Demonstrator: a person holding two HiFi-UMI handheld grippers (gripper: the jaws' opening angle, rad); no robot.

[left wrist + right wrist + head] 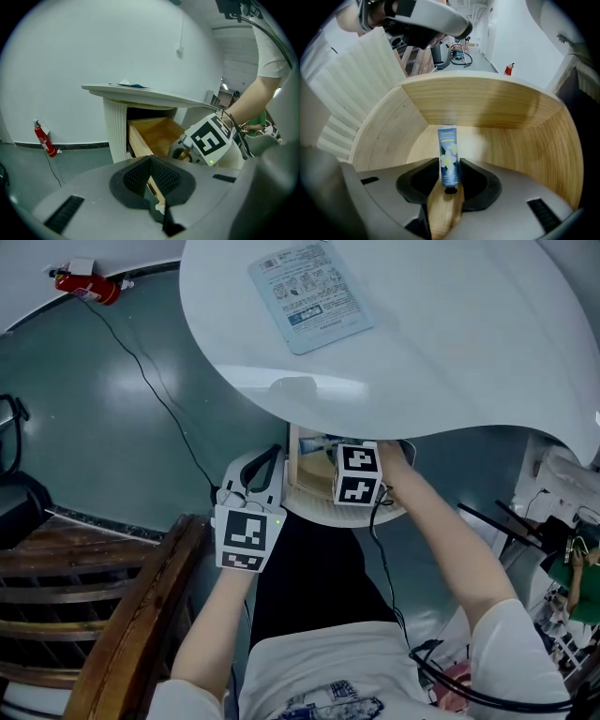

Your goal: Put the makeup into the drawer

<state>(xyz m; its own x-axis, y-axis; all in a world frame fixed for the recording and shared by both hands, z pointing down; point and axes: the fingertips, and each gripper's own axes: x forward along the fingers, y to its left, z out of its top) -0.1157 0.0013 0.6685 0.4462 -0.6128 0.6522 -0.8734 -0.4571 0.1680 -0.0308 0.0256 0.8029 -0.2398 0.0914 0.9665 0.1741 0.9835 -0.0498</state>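
— Pale wooden boards fill the right gripper view: the floor and walls of the drawer (487, 103). Where's the makeup?

— Low in the middle of that view. It's a blue hand cream tube (448, 150) printed with white flowers, black cap nearest the camera, far end aimed down at the drawer floor. The right gripper (450, 174) has it clamped, one pad on each side near the cap.

— Is it resting on the wood?

— I can't tell. The tip looks close to the boards, but contact isn't clear.

— And the other tongs?

— The left gripper (151, 177) is pinched together with nothing in it, just beside the drawer's left side, left of centre in the head view. It isn't holding the drawer.

— What surrounds all that?

— Over the drawer, the white tabletop (450, 362) with a printed sachet (309, 292) near the top edge. A red fire extinguisher (86, 287) lies upper left on the green floor (112, 427).

— What might go wrong?

— If the jaws part while the tube hangs clear, I'd expect it to drop and bounce or roll to a wall. It could also cling to one pad and ride back out. A careless lift could knock the gripper against the overhanging tabletop.
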